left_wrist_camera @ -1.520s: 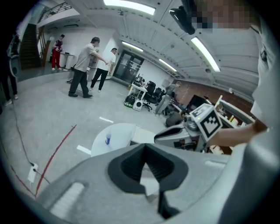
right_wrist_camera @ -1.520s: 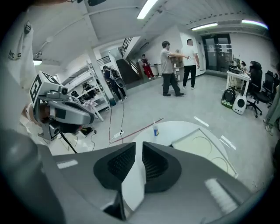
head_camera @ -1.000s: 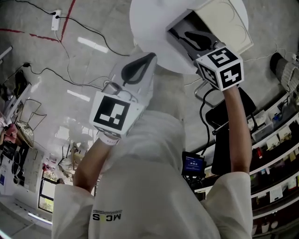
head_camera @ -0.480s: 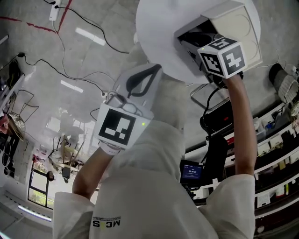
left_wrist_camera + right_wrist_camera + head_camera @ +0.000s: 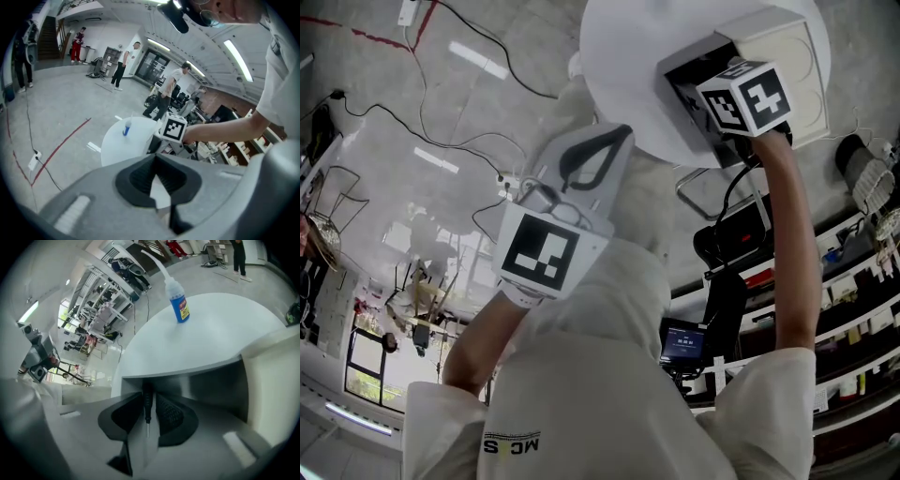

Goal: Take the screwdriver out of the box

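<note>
Right gripper point(image 5: 147, 398): jaws pinched on the dark handle of the screwdriver point(image 5: 147, 408), with its thin metal shaft pointing back toward the camera. The jaw tips reach into the open side of the box point(image 5: 269, 376).
Screwdriver: within the box's opening, held between the right jaws.
Box: cream, at the near edge of the round white table point(image 5: 211, 341).
Left gripper point(image 5: 156, 161): jaws pressed together with nothing between them, held off the table's edge and apart from the box.
Bottle point(image 5: 180, 303): blue label, upright near the table's far edge.
</note>
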`<state>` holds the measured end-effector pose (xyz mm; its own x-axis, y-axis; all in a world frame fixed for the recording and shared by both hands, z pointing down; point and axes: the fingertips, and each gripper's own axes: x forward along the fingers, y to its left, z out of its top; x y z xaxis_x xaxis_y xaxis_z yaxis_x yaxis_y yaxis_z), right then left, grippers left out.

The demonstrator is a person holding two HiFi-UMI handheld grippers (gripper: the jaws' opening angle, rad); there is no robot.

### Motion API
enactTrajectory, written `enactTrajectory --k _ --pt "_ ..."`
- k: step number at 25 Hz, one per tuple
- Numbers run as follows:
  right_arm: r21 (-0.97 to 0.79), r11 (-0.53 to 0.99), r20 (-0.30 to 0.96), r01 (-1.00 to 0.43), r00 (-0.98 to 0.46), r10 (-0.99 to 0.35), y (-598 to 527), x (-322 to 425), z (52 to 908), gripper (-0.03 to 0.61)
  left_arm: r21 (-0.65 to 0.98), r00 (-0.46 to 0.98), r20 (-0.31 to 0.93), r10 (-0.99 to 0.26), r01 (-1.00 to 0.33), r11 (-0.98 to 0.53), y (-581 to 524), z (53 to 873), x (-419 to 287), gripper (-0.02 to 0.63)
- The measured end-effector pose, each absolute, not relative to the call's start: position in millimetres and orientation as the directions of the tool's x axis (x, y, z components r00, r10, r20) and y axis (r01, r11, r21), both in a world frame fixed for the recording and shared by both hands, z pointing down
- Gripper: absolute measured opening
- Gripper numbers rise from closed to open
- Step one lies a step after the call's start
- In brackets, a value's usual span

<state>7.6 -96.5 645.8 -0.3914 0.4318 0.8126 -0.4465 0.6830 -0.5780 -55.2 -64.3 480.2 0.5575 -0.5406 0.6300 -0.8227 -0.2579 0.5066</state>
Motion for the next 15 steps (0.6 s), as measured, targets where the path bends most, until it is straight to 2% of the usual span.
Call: enactTrajectory --k 3,15 --pt "-0.556 0.719 0.828 -0.417 -0.355 0.435 -92.9 9.9 649.2 0.078 0.508 0.557 0.628 -0.543 -0.822 -0.256 -64.0 478.5 -52.1 0.002" --pt "-0.601 0.698 0.796 -0.389 -0.374 0.477 -85.0 4.0 650.8 0.052 0.511 0.562 0.623 -0.544 -0.819 -0.262 -58.5 481.8 -54.2 0.002"
